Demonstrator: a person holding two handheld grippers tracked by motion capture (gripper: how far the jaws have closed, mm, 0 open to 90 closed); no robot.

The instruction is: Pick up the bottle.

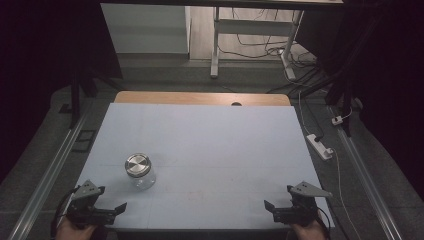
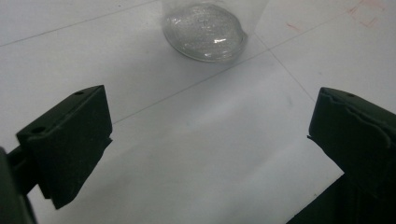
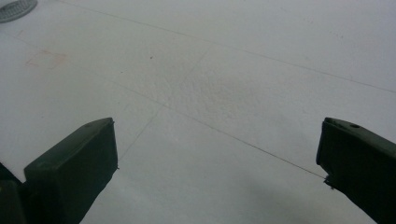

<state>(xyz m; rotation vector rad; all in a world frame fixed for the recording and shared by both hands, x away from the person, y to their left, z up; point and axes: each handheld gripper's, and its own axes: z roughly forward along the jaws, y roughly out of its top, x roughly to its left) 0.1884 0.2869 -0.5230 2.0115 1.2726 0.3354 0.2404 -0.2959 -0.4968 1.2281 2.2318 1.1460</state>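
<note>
Both sets of fingers spread wide and empty, glass jar [image 1: 139, 171] upright just ahead of left gripper [image 1: 112, 210], well apart from right gripper [image 1: 272, 209]; risk: smooth glass slipping or tipping under an off-centre pinch.

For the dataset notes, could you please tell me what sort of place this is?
Probably a lab recording station: a pale mat-covered table holding one lidded glass jar, cables trailing across the floor, and a power strip beside the table.
</note>
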